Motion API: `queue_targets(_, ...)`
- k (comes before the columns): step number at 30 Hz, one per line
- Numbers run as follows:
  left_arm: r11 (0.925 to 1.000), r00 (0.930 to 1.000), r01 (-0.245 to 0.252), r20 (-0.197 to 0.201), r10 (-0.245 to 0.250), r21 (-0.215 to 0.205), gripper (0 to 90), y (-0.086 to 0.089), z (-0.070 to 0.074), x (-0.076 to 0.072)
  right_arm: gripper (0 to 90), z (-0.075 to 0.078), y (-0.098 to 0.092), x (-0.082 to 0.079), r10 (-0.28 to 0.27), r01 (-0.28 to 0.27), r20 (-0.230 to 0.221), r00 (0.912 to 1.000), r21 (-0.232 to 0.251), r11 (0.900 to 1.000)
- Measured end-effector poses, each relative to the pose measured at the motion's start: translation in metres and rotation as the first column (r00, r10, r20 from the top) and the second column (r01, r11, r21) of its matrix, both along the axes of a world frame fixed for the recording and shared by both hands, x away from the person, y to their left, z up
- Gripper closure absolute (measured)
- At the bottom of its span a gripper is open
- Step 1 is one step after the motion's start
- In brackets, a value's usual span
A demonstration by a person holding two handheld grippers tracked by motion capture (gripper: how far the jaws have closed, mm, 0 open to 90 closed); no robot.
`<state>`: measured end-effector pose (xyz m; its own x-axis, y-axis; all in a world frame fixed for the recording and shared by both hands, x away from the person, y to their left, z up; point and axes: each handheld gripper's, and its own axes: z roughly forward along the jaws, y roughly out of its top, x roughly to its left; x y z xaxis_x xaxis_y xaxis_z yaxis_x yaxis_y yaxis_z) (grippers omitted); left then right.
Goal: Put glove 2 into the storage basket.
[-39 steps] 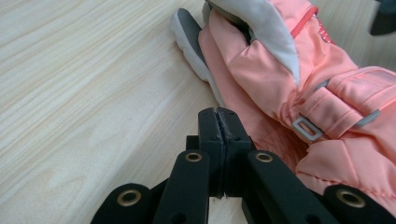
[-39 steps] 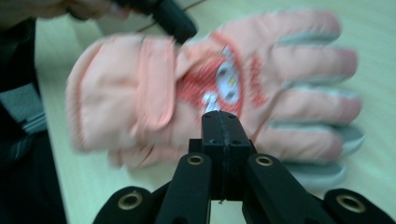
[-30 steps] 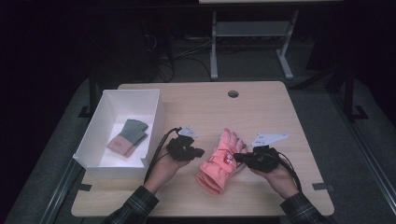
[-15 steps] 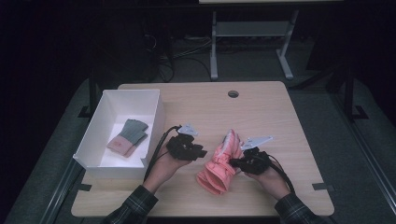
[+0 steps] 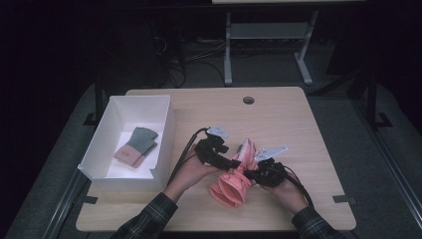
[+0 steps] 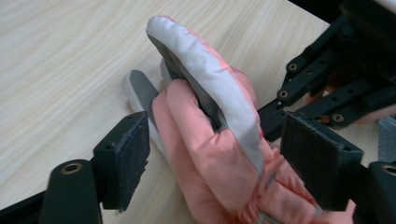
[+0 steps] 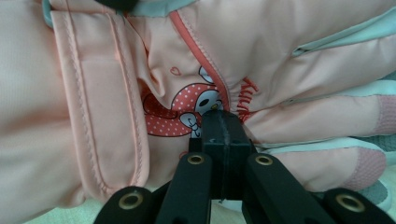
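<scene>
Two grippers meet over one pink glove (image 5: 233,180) near the front middle of the table (image 5: 298,129). The right gripper (image 7: 223,122) has its jaws pressed together, pinching a fold of the glove's fabric just below the printed cartoon figure on the back of the hand; in the high view this gripper (image 5: 255,174) sits against the right side of the glove, held by the person's right hand (image 5: 286,191).

The left gripper (image 6: 215,154) stands wide, its jaws having just been opening; the glove's pink and grey fingers lie between the two black pads, and a clear gap shows beside the left pad, so nothing is pressed there. Whether the right pad touches the fabric I cannot tell. From above, the left gripper (image 5: 230,162) reaches in from the left, borne by the left hand (image 5: 191,169), with its cable trailing back along the table.

The glove is bunched and partly raised between the two tools, its cuff open toward the person and its fingers pointing away.

Farther left, well apart from the glove, a white box (image 5: 112,124) rests on the table, and inside it lies a pair of grey and pink gloves (image 5: 136,146).
</scene>
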<state>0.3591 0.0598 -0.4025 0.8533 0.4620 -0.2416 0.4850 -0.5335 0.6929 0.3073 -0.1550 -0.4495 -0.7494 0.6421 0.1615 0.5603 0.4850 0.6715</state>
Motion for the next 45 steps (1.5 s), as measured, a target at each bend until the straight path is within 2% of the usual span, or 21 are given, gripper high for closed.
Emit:
queue_targets(4,0.9983,0.9995,0.025,-0.018,-0.024,0.052,19.8,-0.008,-0.014,0.005,90.0,0.0,0.0,0.0,-0.003,0.003,-0.002,1.0,0.002,1.0)
queue_targets(5,0.9992,0.9994,0.012,-0.034,-0.011,0.038,19.6,-0.01,-0.018,0.005,90.0,0.0,0.0,0.0,-0.003,0.003,-0.003,1.0,0.002,1.0)
queue_targets(8,0.9993,0.998,0.005,-0.064,-0.002,0.038,18.2,-0.009,-0.025,0.008,90.0,-0.002,0.0,0.001,-0.001,0.001,0.003,1.0,0.009,1.0)
queue_targets(10,0.9996,0.9968,0.009,-0.08,-0.007,0.027,17.9,-0.008,-0.03,0.009,90.0,-0.002,0.0,0.0,-0.002,0.002,0.004,1.0,0.012,1.0)
queue_targets(12,0.9993,0.9957,0.019,-0.091,-0.015,0.033,16.5,-0.009,-0.035,0.01,90.0,-0.002,0.0,-0.001,-0.002,0.002,0.003,1.0,0.01,1.0)
queue_targets(17,0.9993,0.9939,0.023,-0.108,-0.019,0.031,14.7,-0.006,-0.042,0.013,90.0,0.0,-0.001,-0.003,0.007,-0.007,0.033,0.9994,-0.014,1.0)
queue_targets(20,0.9991,0.9934,0.023,-0.114,-0.018,0.035,14.8,-0.005,-0.043,0.013,90.0,0.005,-0.008,-0.007,0.0,0.0,0.05,0.9987,-0.012,1.0)
queue_targets(23,0.9989,0.9924,0.027,-0.121,-0.022,0.037,14.7,-0.005,-0.045,0.014,90.0,0.007,-0.016,-0.01,-0.013,0.014,0.047,0.9988,-0.007,1.0)
queue_targets(29,0.9981,0.9797,0.057,-0.194,-0.051,0.023,14.8,-0.01,-0.054,0.017,90.0,-0.004,-0.014,-0.006,-0.015,0.015,0.004,0.9999,-0.026,1.0)
queue_targets(32,0.9973,0.9701,0.071,-0.234,-0.064,0.019,14.9,-0.012,-0.057,0.018,90.0,-0.005,-0.012,-0.006,-0.011,0.012,0.014,0.9998,-0.039,0.999)
queue_targets(33,0.9972,0.9702,0.073,-0.233,-0.068,0.015,15.0,-0.014,-0.058,0.017,90.0,-0.005,-0.011,-0.006,-0.014,0.015,0.018,0.9997,-0.04,0.999)
queue_targets(34,0.9962,0.9654,0.087,-0.248,-0.082,0.008,16.5,-0.014,-0.058,0.018,90.0,-0.005,-0.011,-0.006,-0.011,0.012,0.02,0.9997,-0.05,0.999)
queue_targets(37,0.9946,0.9581,0.103,-0.268,-0.101,-0.008,22.6,-0.014,-0.059,0.018,90.0,-0.005,-0.011,-0.006,-0.013,0.014,0.017,0.9998,-0.049,0.999)
queue_targets(39,0.9941,0.9493,0.105,-0.295,-0.109,-0.028,26.5,-0.014,-0.059,0.019,90.0,-0.005,-0.01,-0.007,-0.016,0.017,0.021,0.9997,-0.048,0.999)
queue_targets(42,0.9926,0.9411,0.112,-0.316,-0.121,-0.048,32.6,-0.012,-0.061,0.022,90.0,-0.006,-0.01,-0.007,-0.015,0.016,0.022,0.9996,-0.047,0.999)
queue_targets(43,0.9922,0.9361,0.116,-0.329,-0.124,-0.046,34.6,-0.011,-0.061,0.023,90.0,-0.006,-0.01,-0.006,-0.013,0.015,0.023,0.9997,-0.049,0.999)
queue_targets(44,0.9922,0.9345,0.114,-0.334,-0.124,-0.05,37.0,-0.011,-0.061,0.023,90.0,-0.006,-0.009,-0.006,-0.016,0.017,0.02,0.9997,-0.046,0.999)
queue_targets(45,0.9916,0.9284,0.121,-0.348,-0.13,-0.047,39.5,-0.011,-0.061,0.025,90.0,-0.006,-0.009,-0.006,-0.017,0.017,0.021,0.9997,-0.046,0.999)
